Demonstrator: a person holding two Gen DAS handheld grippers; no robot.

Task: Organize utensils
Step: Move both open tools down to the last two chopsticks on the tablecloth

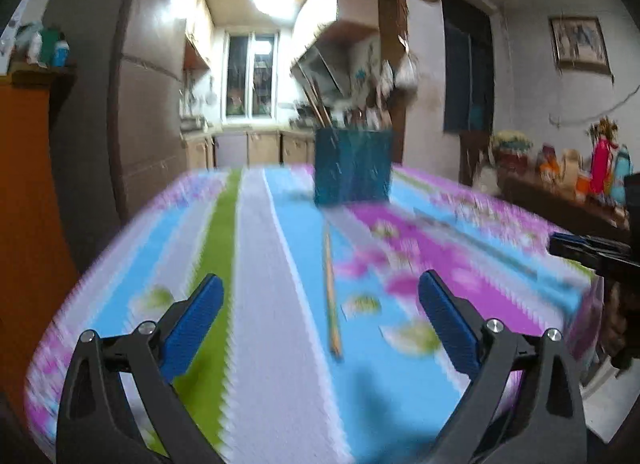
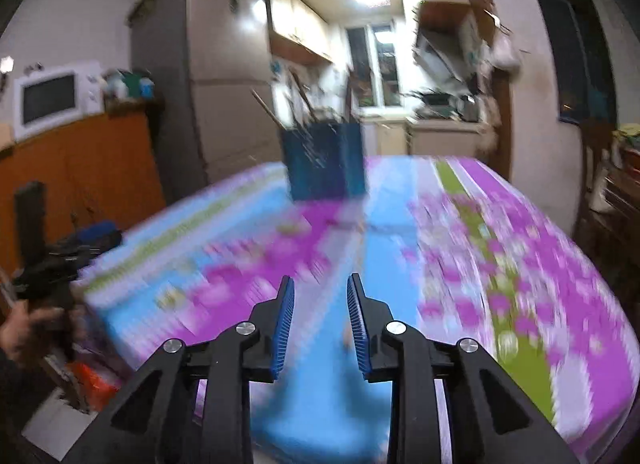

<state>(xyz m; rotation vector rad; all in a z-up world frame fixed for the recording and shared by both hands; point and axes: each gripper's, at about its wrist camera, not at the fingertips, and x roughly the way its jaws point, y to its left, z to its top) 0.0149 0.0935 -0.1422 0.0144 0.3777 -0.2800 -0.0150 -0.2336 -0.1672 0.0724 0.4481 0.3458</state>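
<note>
Nearest each lens, both grippers sit above the table [image 1: 260, 304] with nothing between their pads. Left gripper [image 1: 320, 292]: jaws spread wide, empty. Right gripper [image 2: 321, 284]: jaws narrowly parted, not touching, empty. Its tip also shows at the right edge of the left view. Cloth is striped blue, green, white and magenta, heavily blurred. One chopstick [image 1: 331, 296] lies flat on the blue stripe, ahead of the left gripper, pointing toward the far end. Farther on, the blue holder [image 1: 353, 168] stands upright on the table, with utensils [image 1: 372, 104] sticking up out of it; individual items cannot be told apart. Beyond it, a fridge [image 2: 224, 76] and a lit kitchen.
</note>
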